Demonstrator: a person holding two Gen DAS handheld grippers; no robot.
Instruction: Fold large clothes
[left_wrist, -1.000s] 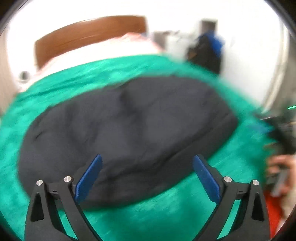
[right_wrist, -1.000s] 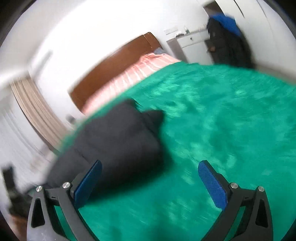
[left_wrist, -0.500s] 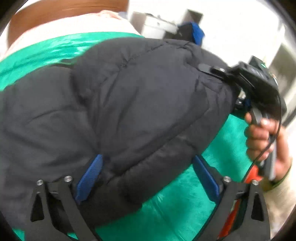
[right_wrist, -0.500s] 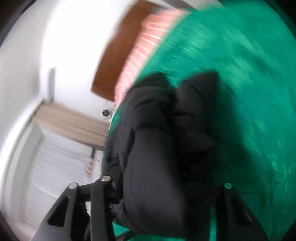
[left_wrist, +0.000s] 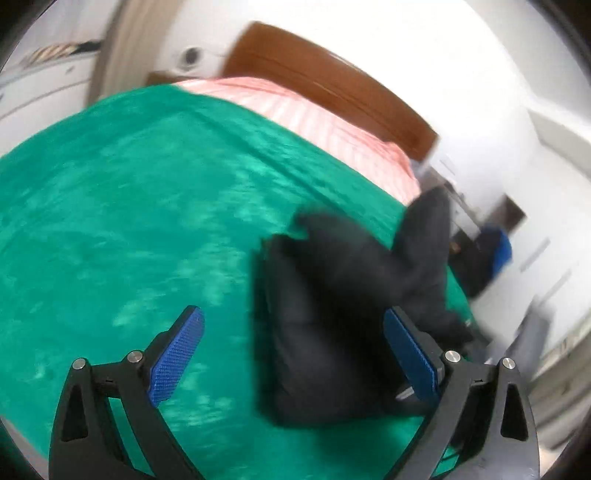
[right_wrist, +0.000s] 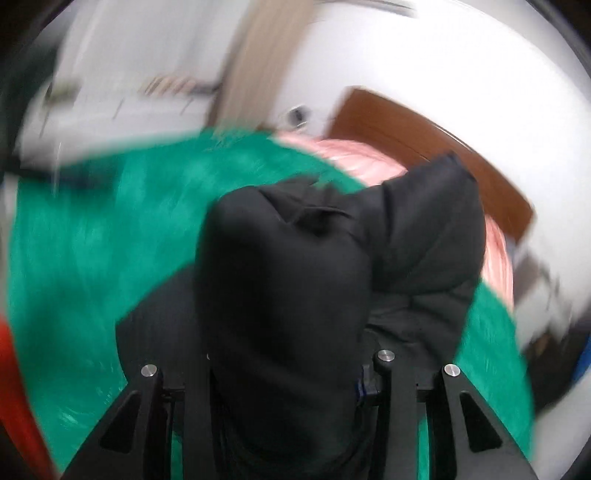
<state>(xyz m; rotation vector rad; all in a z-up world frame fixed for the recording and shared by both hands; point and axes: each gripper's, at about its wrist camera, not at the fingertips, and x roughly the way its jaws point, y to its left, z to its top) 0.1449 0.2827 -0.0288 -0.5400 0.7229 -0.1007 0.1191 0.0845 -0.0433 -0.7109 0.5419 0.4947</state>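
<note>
Right gripper (right_wrist: 284, 376) pinching puffy black jacket (right_wrist: 288, 280), left gripper (left_wrist: 291, 354) spread, fuzzy green blanket (left_wrist: 122, 206).

Both views are smeared by motion blur. In the right wrist view the black jacket (right_wrist: 280, 295) hides the right gripper (right_wrist: 284, 380)'s blue pads, and the picture's bottom edge cuts off its lower folds. Furniture (left_wrist: 491, 254) past the bed (left_wrist: 110, 221) stays too blurred to identify
</note>
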